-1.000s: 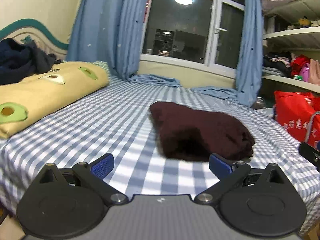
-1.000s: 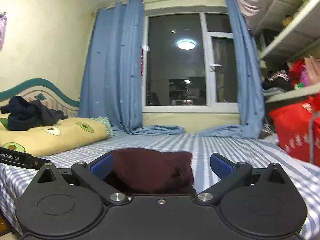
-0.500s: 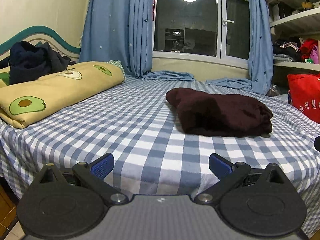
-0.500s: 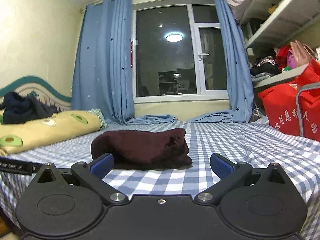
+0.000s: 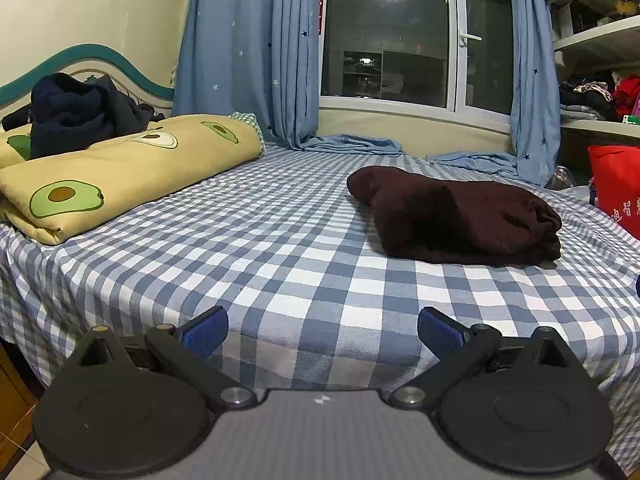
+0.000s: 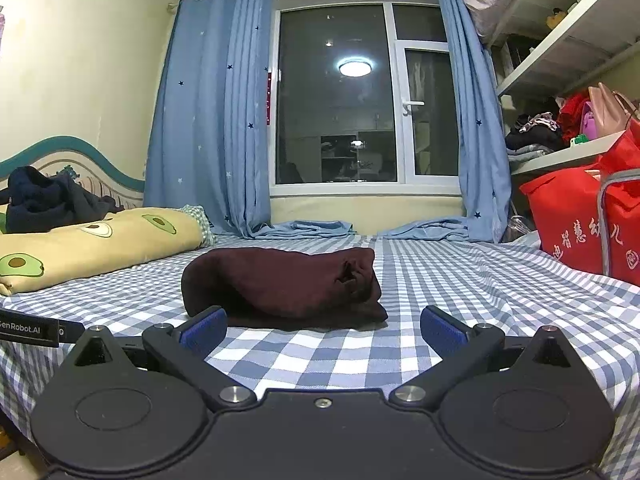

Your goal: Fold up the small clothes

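Observation:
A dark maroon garment (image 5: 456, 218) lies folded in a compact bundle on the blue-and-white checked bed sheet (image 5: 260, 248). It also shows in the right wrist view (image 6: 280, 286), just beyond the fingers. My left gripper (image 5: 323, 330) is open and empty, held back near the bed's front edge, well short of the garment. My right gripper (image 6: 323, 330) is open and empty, low over the sheet, close in front of the garment without touching it.
A yellow avocado-print quilt (image 5: 120, 176) with dark clothes (image 5: 76, 114) on it lies at the left. A red bag (image 6: 584, 224) stands at the right by shelves (image 6: 568, 156). Blue curtains (image 6: 208, 120) and a window are behind the bed.
Both grippers have drawn back from the folded garment toward the bed's front edge. The garment now sits farther away in both views and has not changed shape.

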{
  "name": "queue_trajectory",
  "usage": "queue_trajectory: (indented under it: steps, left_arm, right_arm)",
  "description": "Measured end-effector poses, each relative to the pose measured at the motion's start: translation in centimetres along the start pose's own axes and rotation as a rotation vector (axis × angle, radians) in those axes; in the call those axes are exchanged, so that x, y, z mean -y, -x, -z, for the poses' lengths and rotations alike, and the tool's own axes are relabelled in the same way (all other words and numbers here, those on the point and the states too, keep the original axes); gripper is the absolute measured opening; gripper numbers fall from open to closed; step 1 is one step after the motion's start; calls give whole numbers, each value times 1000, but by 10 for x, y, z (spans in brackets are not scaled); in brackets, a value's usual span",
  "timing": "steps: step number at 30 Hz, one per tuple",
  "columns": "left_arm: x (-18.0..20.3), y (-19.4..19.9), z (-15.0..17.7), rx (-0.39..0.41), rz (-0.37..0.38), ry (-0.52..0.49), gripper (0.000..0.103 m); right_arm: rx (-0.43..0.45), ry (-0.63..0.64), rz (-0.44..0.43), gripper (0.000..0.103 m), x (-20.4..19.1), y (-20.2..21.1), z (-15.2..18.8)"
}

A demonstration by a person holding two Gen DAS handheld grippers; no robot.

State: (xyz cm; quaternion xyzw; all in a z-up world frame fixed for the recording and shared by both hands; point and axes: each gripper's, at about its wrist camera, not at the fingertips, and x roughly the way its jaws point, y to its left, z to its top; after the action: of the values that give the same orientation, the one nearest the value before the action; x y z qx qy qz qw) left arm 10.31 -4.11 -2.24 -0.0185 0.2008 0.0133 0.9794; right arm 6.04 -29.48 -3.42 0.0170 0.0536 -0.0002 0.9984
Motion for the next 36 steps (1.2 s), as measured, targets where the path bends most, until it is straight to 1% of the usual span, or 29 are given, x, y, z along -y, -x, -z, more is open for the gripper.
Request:
queue_trajectory:
  steps: [4,18,36]
  left_arm:
    - [2,1,-1,3,1,-7,102]
    - [2,1,1,-6,-9,15,102]
    - [4,-1,-1,-3,-19,0,102]
  right_arm:
    - [3,0,0,103,-1,0,0]
    - [-11,-14,-14,103,-3,-3,3]
    - [-15,-13,1,103,1,-1,3]
